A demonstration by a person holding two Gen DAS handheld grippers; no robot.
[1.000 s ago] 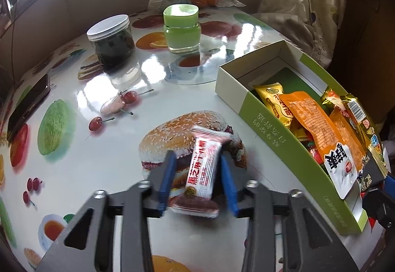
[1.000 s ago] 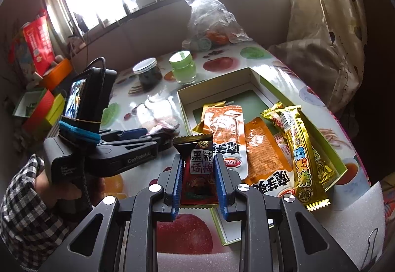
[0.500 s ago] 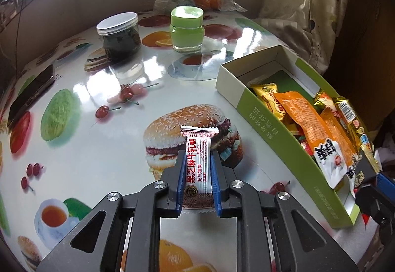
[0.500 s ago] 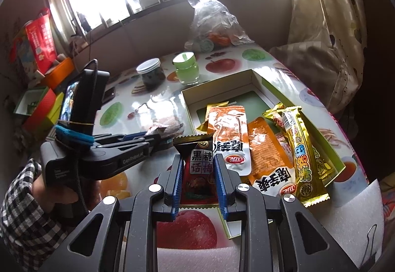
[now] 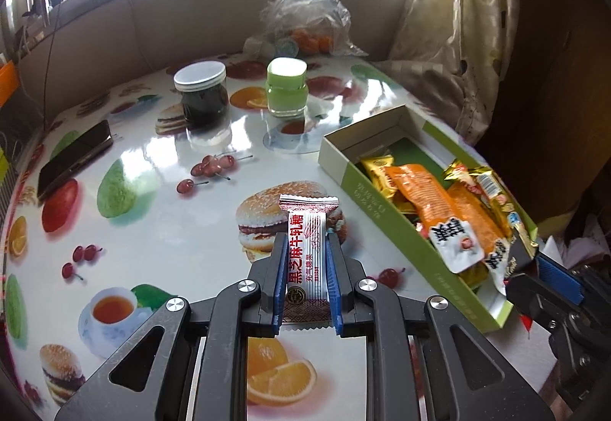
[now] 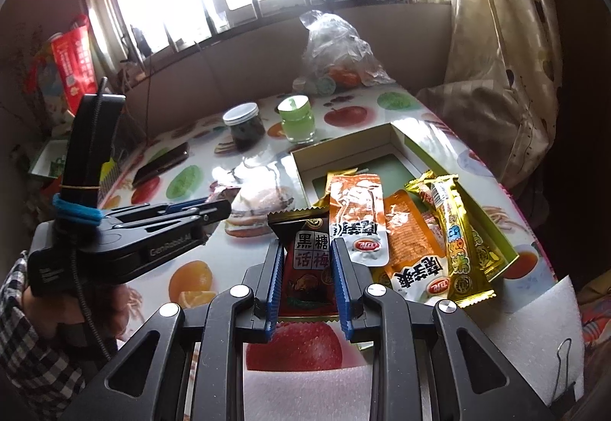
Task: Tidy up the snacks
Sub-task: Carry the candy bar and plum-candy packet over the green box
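Both tongs are clamped on snacks: the left gripper [image 5: 306,260] holds a white candy bar [image 5: 306,253] lengthwise, box [image 5: 385,207] to its right, while the right gripper [image 6: 305,277] holds a dark plum packet [image 6: 310,268] at the box's near end, closer.

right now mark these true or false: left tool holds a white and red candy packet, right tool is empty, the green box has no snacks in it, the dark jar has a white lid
1. The left tool holds a white and red candy packet: true.
2. The right tool is empty: false, it is shut on a dark red snack packet.
3. The green box has no snacks in it: false, orange packets lie inside.
4. The dark jar has a white lid: true.
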